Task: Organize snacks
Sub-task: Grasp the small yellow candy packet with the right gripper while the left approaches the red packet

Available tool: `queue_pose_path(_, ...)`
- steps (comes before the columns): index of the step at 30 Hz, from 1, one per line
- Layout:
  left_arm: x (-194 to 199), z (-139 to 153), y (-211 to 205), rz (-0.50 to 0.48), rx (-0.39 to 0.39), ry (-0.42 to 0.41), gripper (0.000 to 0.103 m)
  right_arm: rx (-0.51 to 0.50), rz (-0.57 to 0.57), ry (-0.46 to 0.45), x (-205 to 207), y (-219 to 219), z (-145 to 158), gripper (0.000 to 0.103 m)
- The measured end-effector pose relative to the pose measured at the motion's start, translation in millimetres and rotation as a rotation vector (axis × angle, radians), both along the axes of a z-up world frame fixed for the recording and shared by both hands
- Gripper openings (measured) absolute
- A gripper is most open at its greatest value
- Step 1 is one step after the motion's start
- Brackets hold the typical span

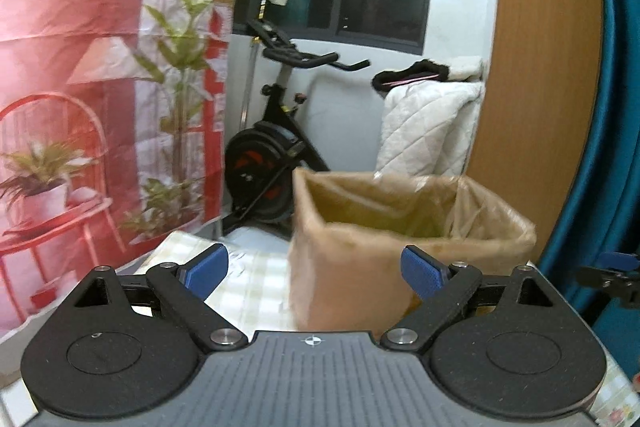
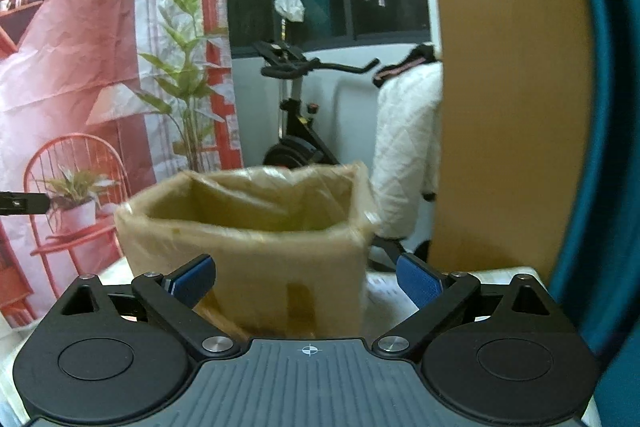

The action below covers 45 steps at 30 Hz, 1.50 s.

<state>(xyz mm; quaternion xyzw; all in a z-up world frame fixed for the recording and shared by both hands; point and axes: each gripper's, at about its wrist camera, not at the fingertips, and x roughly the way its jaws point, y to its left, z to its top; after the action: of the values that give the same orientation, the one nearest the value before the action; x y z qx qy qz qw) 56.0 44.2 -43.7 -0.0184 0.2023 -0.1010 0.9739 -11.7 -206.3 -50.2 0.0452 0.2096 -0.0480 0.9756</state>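
A brown cardboard box (image 1: 352, 267) lined with a clear plastic bag stands open on a table with a pale checked cloth (image 1: 248, 291). My left gripper (image 1: 316, 273) is open and empty, just in front of the box's left front corner. My right gripper (image 2: 306, 281) is open and empty, right in front of the same box (image 2: 256, 251). No snacks show in either view. The box's inside bottom is hidden. The right gripper's tip shows at the right edge of the left wrist view (image 1: 612, 275).
An exercise bike (image 1: 272, 155) stands behind the table. A red printed backdrop (image 1: 80, 107) hangs on the left. A wooden panel (image 1: 540, 87) and a teal curtain (image 1: 612, 147) are on the right. A white quilted cloth (image 1: 424, 131) hangs behind the box.
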Motion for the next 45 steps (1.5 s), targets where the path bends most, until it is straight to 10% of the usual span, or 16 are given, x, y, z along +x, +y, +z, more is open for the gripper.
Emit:
queue_pose_path(18,27,-77,50,0.164,-0.049,0.153,0.083,0.079,-0.147,0.194,-15,-40,-123,0.049)
queue_pose_path(33,54,-126,61,0.192,-0.054,0.325,0.078,0.202,-0.213,0.358,37,-74,-209,0.041)
queue_pose_path(45,68,-163,57,0.162,-0.151,0.467,0.069,-0.011,-0.173,0.368,54,-55,-215,0.032)
